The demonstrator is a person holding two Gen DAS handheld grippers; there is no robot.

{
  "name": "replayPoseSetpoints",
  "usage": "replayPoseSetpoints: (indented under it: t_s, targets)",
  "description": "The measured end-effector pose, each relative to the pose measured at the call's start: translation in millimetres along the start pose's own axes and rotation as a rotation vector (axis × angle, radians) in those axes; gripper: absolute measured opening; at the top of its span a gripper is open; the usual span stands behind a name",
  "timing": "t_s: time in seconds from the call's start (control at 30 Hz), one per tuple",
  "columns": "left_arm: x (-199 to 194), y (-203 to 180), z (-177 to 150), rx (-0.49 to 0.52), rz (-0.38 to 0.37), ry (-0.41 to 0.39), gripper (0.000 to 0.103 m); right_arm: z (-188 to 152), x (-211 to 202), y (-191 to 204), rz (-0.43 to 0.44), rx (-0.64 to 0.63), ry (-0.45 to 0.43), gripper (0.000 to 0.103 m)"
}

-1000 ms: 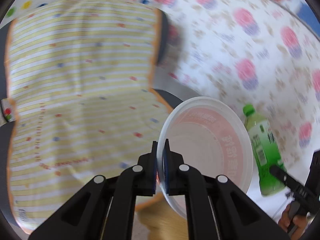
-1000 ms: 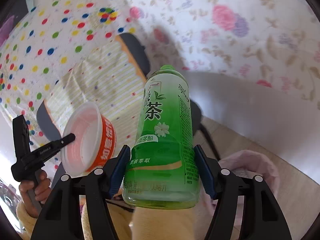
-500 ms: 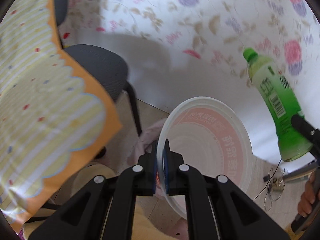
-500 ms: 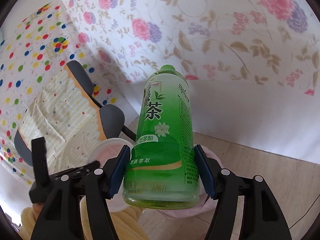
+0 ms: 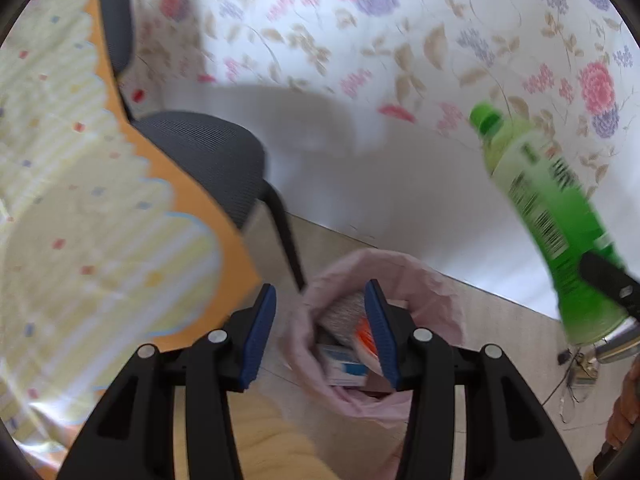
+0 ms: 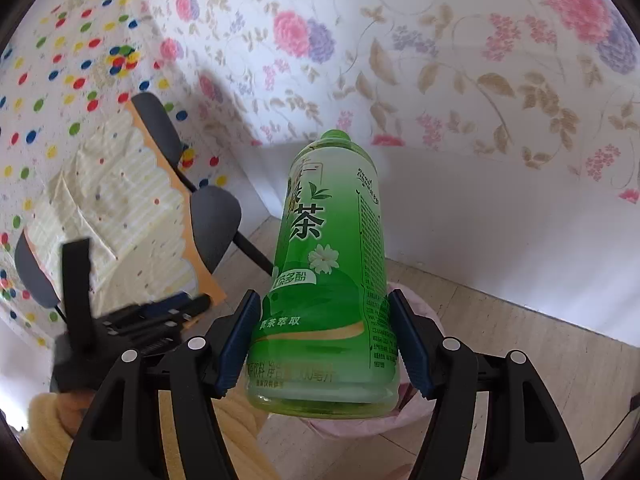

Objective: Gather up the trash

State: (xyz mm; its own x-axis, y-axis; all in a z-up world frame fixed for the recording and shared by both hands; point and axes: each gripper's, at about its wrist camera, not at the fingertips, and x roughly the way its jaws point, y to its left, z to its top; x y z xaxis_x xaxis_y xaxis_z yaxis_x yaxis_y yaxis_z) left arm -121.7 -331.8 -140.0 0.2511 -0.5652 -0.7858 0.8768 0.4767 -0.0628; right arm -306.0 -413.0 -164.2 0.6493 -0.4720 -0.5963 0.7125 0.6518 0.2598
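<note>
My left gripper (image 5: 320, 336) is open and empty, hanging over a trash bin lined with a pink bag (image 5: 436, 292). Inside the bin lie an orange-and-white noodle cup (image 5: 358, 326) and a blue-and-white box (image 5: 344, 368). My right gripper (image 6: 326, 344) is shut on a green tea bottle (image 6: 332, 280), held upright above the pink bag (image 6: 416, 400). The bottle also shows in the left wrist view (image 5: 548, 216), tilted at the right. The left gripper shows in the right wrist view (image 6: 132, 320), blurred, at the lower left.
A black mesh chair (image 5: 208, 160) stands left of the bin. A table with a yellow striped, orange-edged cloth (image 5: 100, 240) fills the left. A floral wall (image 5: 360, 60) is behind. Cables (image 5: 576, 364) lie on the wooden floor at the right.
My left gripper opened and let go of the noodle cup, which now lies in the bin. Both grippers swung down towards the bin; the bottle stays held.
</note>
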Motion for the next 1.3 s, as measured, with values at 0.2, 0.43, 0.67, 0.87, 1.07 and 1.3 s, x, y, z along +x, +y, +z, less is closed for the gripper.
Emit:
replayPoseSetpoints:
  t_s: [0.2,0.43,0.67,0.87,1.07,1.3]
  targets:
    - [-42,33,-2,-0.055,0.062,-0.058,0.045,2,8,23,-0.008,-0.057,-0.024,0.066]
    - [-68,57,-9,-0.1,0.098,-0.103,0.049,4,23,30,-0.112,-0.073,-0.05,0.078]
    - [-65,57,-26,-0.06,0.158,-0.058,0.055,1,15,42,-0.074,-0.099,-0.011,0.078]
    - [-75,59,-37,-0.062,0.179,-0.043,0.063,-10,9,62,-0.091,-0.185,0.068,0.078]
    - [-109,53,-48,-0.043,0.218,-0.076,0.089,-15,-4,92,-0.098,-0.279,0.119,0.087]
    - [-151,61,-64,-0.065,0.286,-0.1,0.097,-10,-34,129,-0.089,-0.369,0.074,0.089]
